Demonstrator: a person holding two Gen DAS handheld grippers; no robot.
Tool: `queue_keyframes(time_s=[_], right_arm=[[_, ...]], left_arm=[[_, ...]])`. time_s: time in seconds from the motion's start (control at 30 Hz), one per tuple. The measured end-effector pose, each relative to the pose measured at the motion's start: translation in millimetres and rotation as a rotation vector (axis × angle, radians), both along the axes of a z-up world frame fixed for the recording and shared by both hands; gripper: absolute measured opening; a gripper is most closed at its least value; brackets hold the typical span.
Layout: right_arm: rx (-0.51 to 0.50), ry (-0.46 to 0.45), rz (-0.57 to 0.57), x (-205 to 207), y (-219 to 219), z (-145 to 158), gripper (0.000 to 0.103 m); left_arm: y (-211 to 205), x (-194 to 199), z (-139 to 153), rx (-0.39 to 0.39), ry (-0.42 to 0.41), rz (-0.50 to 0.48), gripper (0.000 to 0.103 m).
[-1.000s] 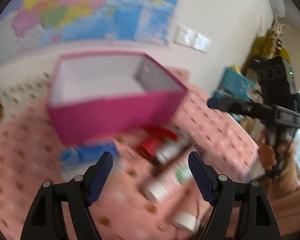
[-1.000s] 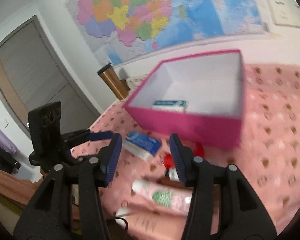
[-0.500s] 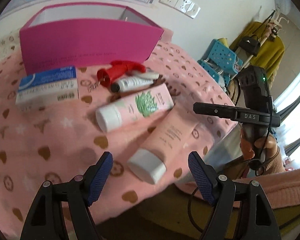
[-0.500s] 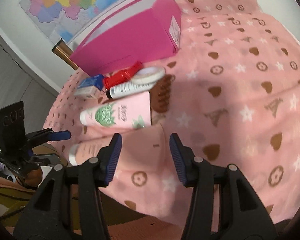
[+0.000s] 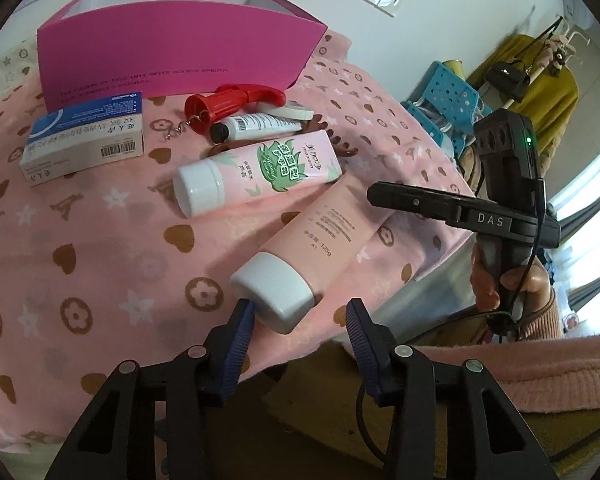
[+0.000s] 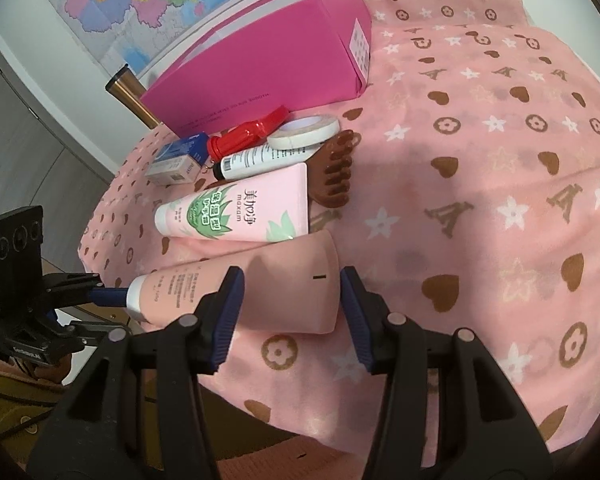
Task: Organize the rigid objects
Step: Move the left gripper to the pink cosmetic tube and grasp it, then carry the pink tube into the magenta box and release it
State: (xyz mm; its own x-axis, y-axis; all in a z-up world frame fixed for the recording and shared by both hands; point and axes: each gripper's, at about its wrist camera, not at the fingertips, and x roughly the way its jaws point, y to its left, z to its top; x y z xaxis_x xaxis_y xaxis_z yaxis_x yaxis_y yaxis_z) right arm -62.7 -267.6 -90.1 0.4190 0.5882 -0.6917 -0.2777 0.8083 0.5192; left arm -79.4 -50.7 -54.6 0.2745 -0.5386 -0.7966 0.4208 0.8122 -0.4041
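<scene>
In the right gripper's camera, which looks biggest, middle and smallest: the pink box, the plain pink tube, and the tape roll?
1. Pink box, the largest.
2. Plain pink tube, though it lies closest to the camera, between the right gripper's open fingers, so it looks bigger than it is.
3. Tape roll, clearly the smallest.

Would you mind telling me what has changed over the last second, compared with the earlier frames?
Both tools swung down from the pink box toward the table's near edge. The left tool now brackets the white cap of the plain pink tube; the right tool straddles its flat tail. Both remain open, nothing gripped. The tubes, red sprayer and blue-white carton stayed put.
</scene>
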Motion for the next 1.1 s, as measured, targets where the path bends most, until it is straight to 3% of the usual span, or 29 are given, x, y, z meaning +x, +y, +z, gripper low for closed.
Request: queue_keyframes(time_s=[0.7,1.1], right_arm=[[-0.01,-0.093,0.017,-7,11,28,0.054],[0.023,-0.22,0.023,14,15,70,0.054]], left_arm=[[6,8,11,0.023,-0.059,0.037,0.052],[18,37,52,0.027,-0.182,0.088,0.052]])
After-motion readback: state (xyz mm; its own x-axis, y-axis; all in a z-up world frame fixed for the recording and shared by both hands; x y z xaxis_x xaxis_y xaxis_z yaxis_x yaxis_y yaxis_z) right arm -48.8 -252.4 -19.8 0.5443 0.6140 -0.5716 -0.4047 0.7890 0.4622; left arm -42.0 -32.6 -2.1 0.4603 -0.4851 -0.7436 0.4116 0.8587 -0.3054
